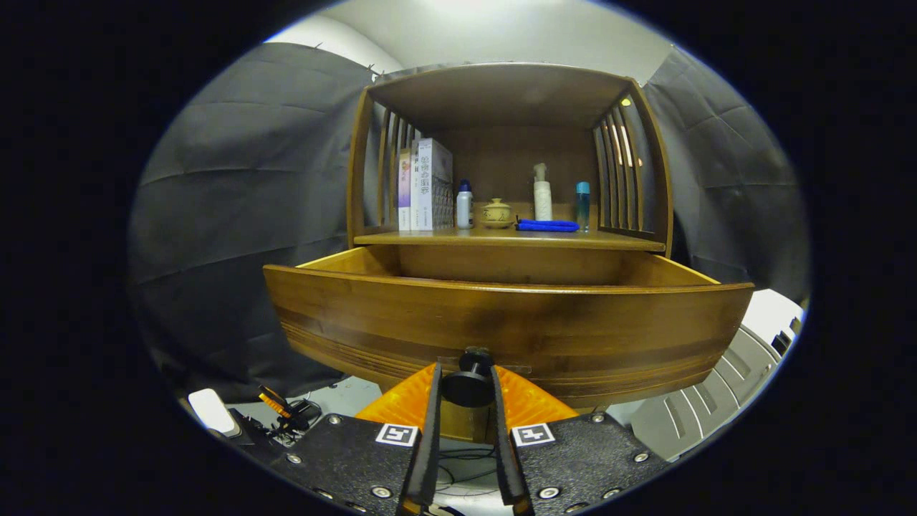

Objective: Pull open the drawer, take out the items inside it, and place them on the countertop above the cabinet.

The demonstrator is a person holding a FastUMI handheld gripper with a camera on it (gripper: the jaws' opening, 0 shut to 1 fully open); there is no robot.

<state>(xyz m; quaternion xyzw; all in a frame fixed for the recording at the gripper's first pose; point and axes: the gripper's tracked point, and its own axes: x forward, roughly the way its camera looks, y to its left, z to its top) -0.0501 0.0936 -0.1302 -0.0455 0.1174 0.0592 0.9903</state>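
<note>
My hand-held gripper is clamped on the knob at the drawer front's bottom edge: rigid wood, likely heavy, so I pull straight.

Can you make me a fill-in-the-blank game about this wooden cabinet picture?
1. The drawer is pulled ____.
2. The gripper is shut on the drawer's round ____.
3. The blue cloth lies on the countertop in front of the white ____ bottle.
4. The books stand beside the small white bottle, on the cabinet's ____ side.

Missing words: open; knob; pump; left
</note>
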